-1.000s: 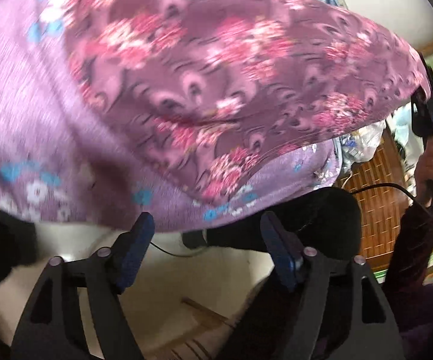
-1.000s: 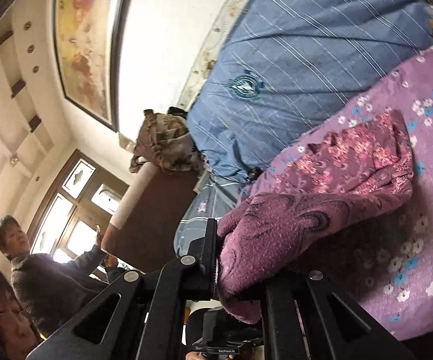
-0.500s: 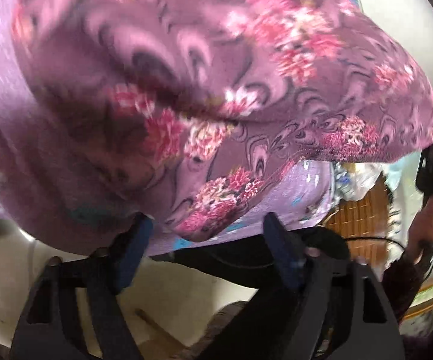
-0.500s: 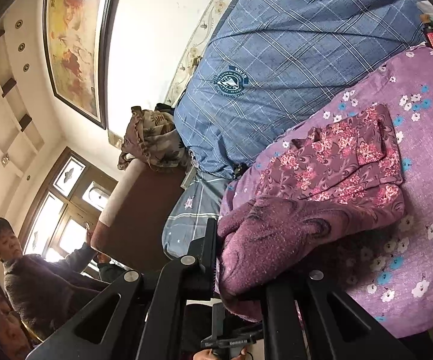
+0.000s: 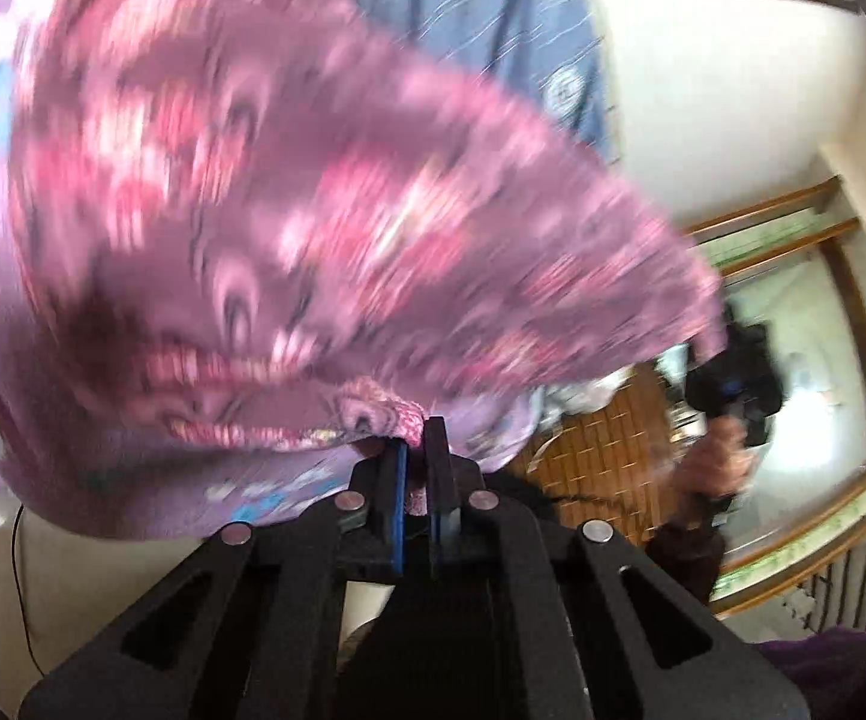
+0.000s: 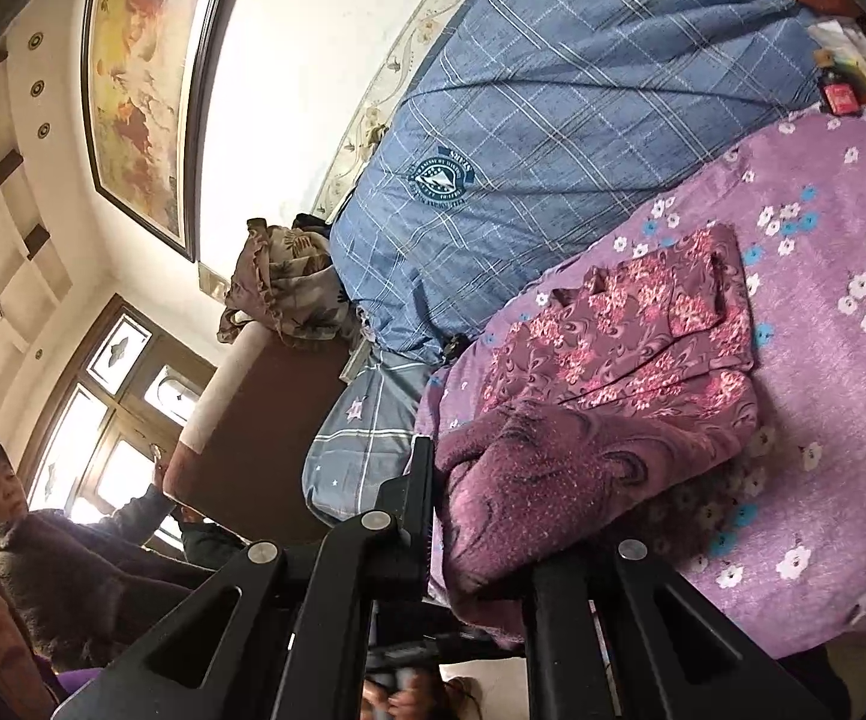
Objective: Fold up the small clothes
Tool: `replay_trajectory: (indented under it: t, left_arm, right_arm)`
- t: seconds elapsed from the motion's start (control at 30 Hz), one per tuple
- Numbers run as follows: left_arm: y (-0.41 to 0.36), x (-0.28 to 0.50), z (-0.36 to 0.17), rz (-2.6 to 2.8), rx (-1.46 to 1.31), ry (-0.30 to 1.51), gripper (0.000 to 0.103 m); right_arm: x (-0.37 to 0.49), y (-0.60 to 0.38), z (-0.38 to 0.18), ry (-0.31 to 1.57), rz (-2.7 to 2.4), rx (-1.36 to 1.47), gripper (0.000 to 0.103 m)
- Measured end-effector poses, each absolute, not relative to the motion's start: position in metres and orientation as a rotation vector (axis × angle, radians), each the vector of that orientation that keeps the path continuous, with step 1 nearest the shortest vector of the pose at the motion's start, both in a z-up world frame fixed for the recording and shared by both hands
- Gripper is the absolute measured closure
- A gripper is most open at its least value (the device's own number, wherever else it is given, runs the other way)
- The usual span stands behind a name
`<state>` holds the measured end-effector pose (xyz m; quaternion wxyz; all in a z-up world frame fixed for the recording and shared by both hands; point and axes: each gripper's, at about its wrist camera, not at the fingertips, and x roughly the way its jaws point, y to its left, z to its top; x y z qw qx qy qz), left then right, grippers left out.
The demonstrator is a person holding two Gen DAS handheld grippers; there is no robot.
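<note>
While the left gripper (image 5: pixel 412 450) and right gripper (image 6: pixel 481 516) each clench a corner of the floral garment (image 6: pixel 625 348) at the bed's (image 6: pixel 823 420) near edge, folding begins, requiring a joint lift toward the far edge.

A hem of the blurred floral garment (image 5: pixel 325 228) is pinched between the closed jaws of the left gripper (image 5: pixel 415 450). The right gripper (image 5: pixel 733 372) is seen at three o'clock, gripped by a hand (image 5: pixel 715 462).
</note>
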<state>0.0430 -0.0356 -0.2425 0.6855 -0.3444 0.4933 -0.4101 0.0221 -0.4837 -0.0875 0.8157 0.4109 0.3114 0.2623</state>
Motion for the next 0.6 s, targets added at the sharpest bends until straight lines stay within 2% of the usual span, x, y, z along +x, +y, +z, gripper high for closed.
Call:
replay_trajectory:
  t: [0.4, 0.5, 0.6]
  left_arm:
    - [0.045, 0.148, -0.082, -0.929, -0.778, 0.627, 0.100]
    - [0.048, 0.186, -0.064, -0.862, -0.753, 0.566, 0.100]
    - [0.048, 0.243, -0.074, -0.756, -0.770, 0.562, 0.100]
  right_arm:
    - [0.079, -0.483, -0.084, 0.653, 0.528, 0.894, 0.093]
    - [0.111, -0.487, -0.093, 0.656, 0.505, 0.930, 0.092]
    - [0.152, -0.498, -0.110, 0.648, 0.467, 0.995, 0.091]
